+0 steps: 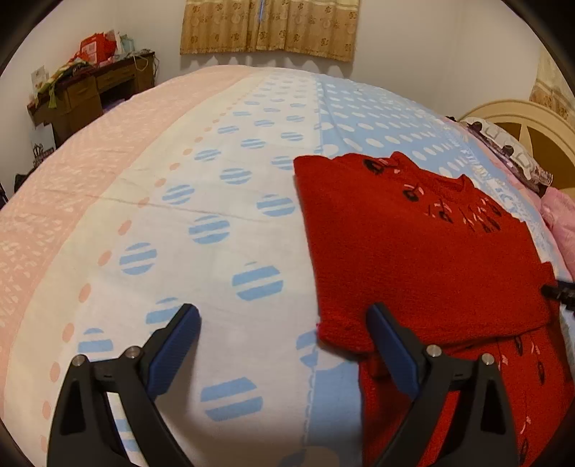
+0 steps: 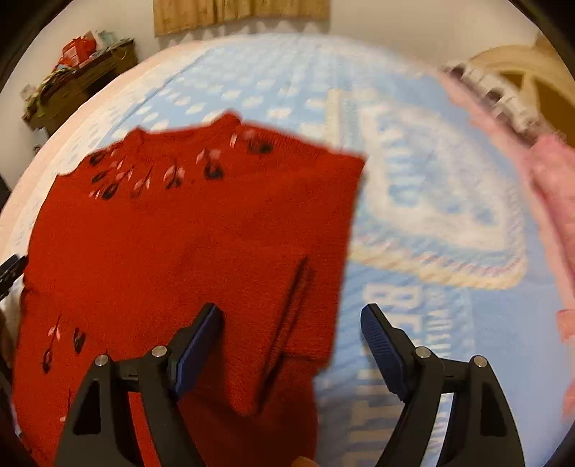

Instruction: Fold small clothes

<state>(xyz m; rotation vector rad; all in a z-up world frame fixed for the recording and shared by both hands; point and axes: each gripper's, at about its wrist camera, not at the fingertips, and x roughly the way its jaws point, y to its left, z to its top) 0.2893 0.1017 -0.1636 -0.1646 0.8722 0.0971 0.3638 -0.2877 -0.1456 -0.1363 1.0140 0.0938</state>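
A small red knitted sweater (image 1: 413, 258) with black and pink cherry motifs lies partly folded on the bed. Its sleeves are turned in over the body. My left gripper (image 1: 284, 323) hovers open at the sweater's lower left corner, its right finger over the red knit and its left finger over the bedsheet. Nothing is between its pads. In the right wrist view the sweater (image 2: 172, 251) fills the left half, blurred. My right gripper (image 2: 291, 323) is open above the sweater's right edge, over a folded sleeve, holding nothing. The tip of the right gripper (image 1: 559, 291) shows at the sweater's far side.
The bed is covered by a sheet (image 1: 215, 179) in pink, white and blue with dots. Pillows (image 1: 514, 154) and a cream headboard (image 1: 532, 122) lie at the right. A cluttered wooden desk (image 1: 90, 89) stands against the wall at far left, under a curtain (image 1: 269, 25).
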